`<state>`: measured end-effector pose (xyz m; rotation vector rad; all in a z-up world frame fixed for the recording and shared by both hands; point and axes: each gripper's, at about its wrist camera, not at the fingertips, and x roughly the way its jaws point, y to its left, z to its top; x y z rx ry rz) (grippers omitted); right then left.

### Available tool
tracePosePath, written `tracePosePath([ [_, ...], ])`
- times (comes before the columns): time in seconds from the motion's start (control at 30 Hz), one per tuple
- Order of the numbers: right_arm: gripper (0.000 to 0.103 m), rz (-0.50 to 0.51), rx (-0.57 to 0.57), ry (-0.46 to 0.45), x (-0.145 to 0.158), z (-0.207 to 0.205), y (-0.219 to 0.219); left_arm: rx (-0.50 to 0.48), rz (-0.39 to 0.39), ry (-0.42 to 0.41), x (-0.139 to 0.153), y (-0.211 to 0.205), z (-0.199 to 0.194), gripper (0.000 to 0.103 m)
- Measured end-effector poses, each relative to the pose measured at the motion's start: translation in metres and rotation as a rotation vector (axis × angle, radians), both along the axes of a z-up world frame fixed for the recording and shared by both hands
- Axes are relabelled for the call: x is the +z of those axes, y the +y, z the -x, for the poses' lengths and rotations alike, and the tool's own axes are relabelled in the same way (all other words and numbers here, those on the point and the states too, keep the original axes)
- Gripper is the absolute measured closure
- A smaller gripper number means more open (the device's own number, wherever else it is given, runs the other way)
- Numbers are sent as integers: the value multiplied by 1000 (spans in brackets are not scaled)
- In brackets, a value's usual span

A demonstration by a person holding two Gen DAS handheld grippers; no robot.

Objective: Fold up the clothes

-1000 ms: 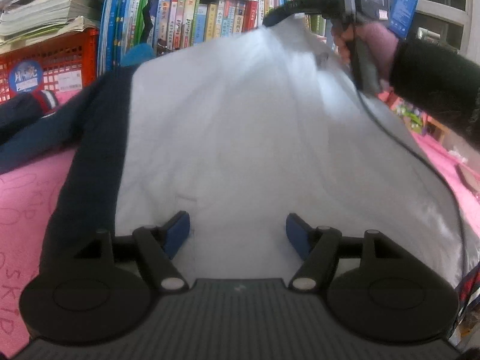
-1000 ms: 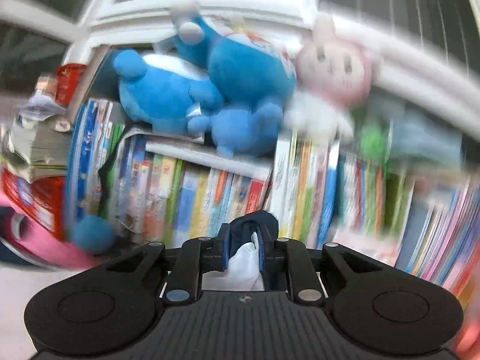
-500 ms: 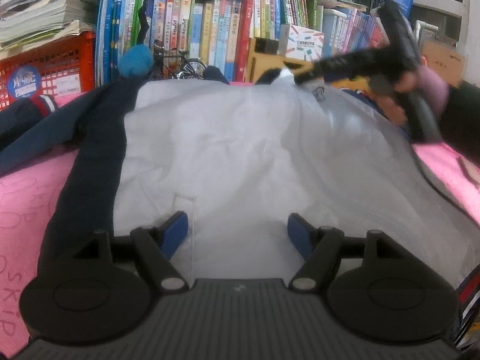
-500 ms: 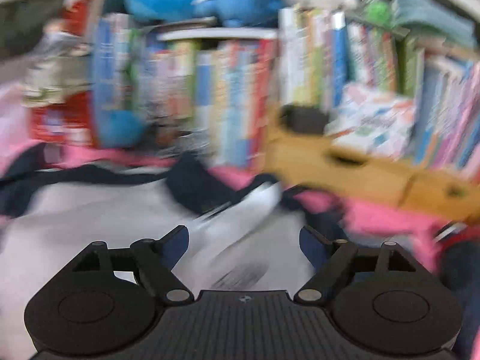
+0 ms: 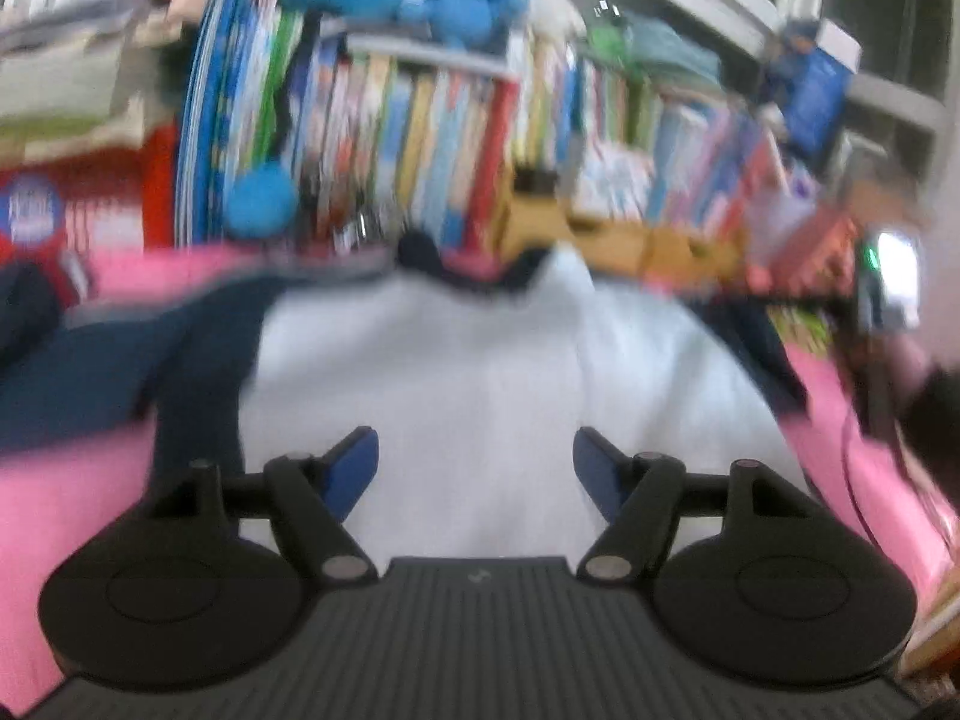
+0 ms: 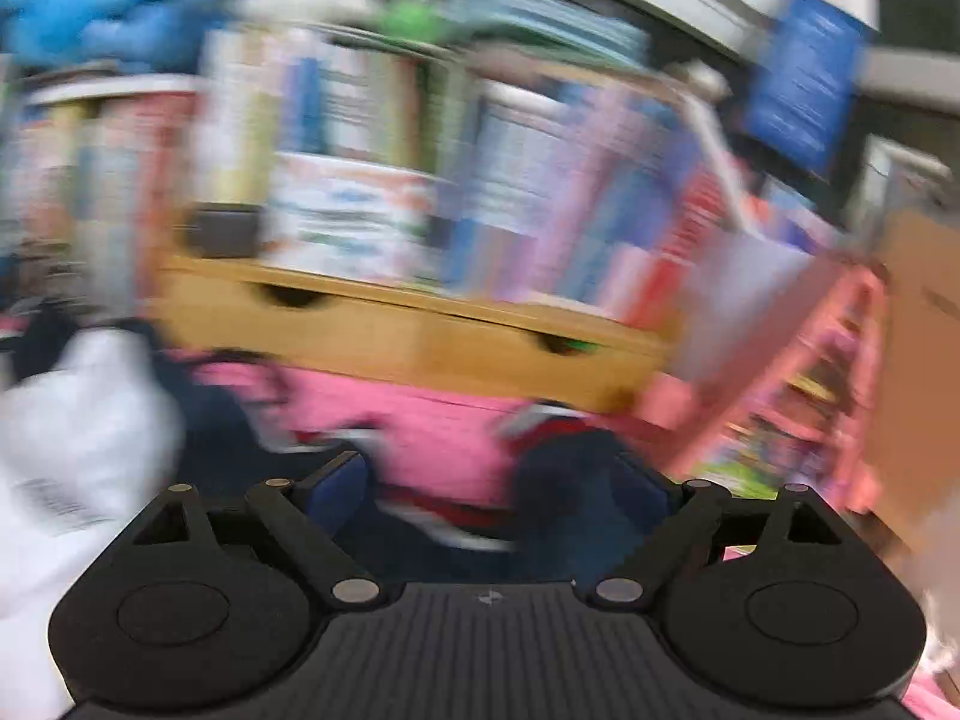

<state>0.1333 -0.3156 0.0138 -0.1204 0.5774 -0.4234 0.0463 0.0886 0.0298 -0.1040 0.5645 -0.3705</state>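
From where I stand, the left tongs (image 5: 474, 468) hang spread wide over the near part of the garment (image 5: 456, 396), their blue pads clear of the cloth and pinching nothing. The garment, white in the body with dark navy sleeves and collar, lies spread on the pink surface (image 5: 66, 498), whether bed or covered table I cannot tell, its hem toward the near edge and its collar toward the far edge under the bookshelf (image 5: 456, 144). The right tongs (image 6: 486, 486) are likewise spread and empty, pointed past the garment's right side at a second dark piece with red and white trim (image 6: 540, 474) lying on the pink near the right edge. I judge the folding barely begun: the white body looks laid flat and no fold is visible, so the sleeves and the body are all left to turn in, and the other piece waits. A small printed tag (image 6: 57, 504) shows on the white cloth in the right view, too smeared to read. Farther back, a red crate (image 5: 78, 204) carries a round blue sticker, the book spines and a blue box (image 5: 816, 96) carry print, all blurred beyond reading.
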Motion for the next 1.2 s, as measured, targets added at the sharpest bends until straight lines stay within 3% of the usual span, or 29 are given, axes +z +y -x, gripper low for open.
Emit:
tracePosePath([
  [0.1,14,48,-114,35,-6,-23,-33,73,-131,-43,-12,-22,-51,33],
  [0.17,14,71,-136,109,-22,-44,-43,148,-206,-5,-31,-30,-82,45],
  [0.2,16,73,-141,152,-33,-53,-47,189,-224,32,-41,-30,-97,46],
  [0.23,23,70,-158,155,-35,-51,-51,223,-229,64,-49,-28,-107,46],
  [0.27,64,65,-182,134,-33,-43,-56,251,-234,85,-56,-25,-112,46],
  [0.3,90,60,-205,113,-31,-35,-62,279,-242,102,-64,-21,-116,46],
  [0.4,93,43,-276,50,-23,-12,-77,291,-246,97,-75,-14,-114,46],
  [0.63,93,6,-440,-98,-7,43,-114,289,-250,96,-78,-13,-112,46],
  [0.73,88,-139,-585,-113,-10,67,-156,288,-250,96,-74,-14,-115,46],
  [0.8,72,-262,-636,-119,-11,81,-180,288,-248,97,-73,-13,-115,46],
  [0.87,65,-344,-565,-157,-5,94,-185,289,-249,97,-73,-14,-115,46],
  [0.97,39,-327,-428,-212,13,108,-162,290,-252,96,-73,-14,-115,46],
  [1.1,32,-267,-55,-243,40,113,-119,290,-255,95,-73,-15,-115,45],
  [1.2,30,-157,12,-295,57,111,-83,289,-257,95,-73,-14,-115,45],
])
